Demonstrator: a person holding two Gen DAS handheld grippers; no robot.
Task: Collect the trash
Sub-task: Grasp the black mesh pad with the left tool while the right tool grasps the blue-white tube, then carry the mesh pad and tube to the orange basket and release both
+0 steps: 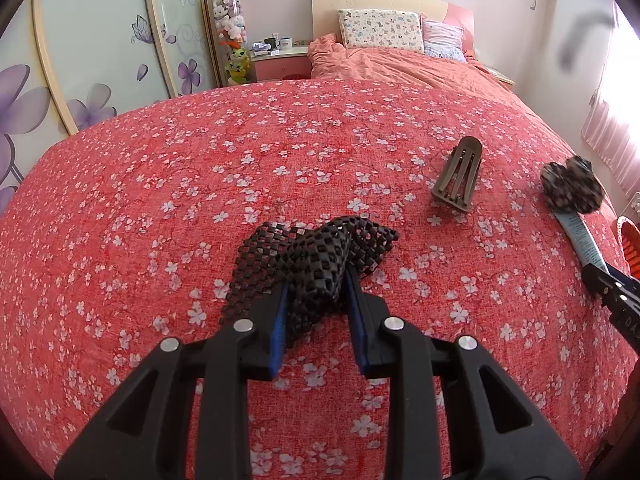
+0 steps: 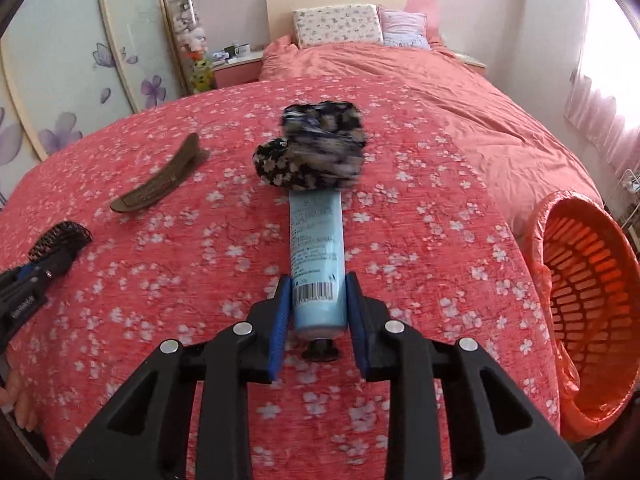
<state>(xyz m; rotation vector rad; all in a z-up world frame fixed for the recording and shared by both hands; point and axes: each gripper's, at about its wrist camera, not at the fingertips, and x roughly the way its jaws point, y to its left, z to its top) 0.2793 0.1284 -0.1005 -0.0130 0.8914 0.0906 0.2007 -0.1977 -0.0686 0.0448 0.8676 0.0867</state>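
Both tongs grip trash on the red flowered bedspread (image 1: pixel 160 200), an orange basket waiting at the bed's right edge.

The left tongs (image 1: pixel 314 284) are clamped on a crumpled piece of black mesh matting (image 1: pixel 320 256), bunched up between the blue pads (image 1: pixel 280 316) and partly lying on the bed. The right tongs (image 2: pixel 318 292) hold a light blue tube (image 2: pixel 318 248) between their pads near its black cap end; whether the pads press firmly on it is hard to tell. The tube's far end touches a blurred, dark flowered scrunchie (image 2: pixel 316 148). A brown hair clip (image 2: pixel 160 186) lies on the bedspread between the two tongs, apart from both. The orange basket (image 2: pixel 584 304), lined with an orange bag, lies tilted with its mouth toward the camera, beside the bed.
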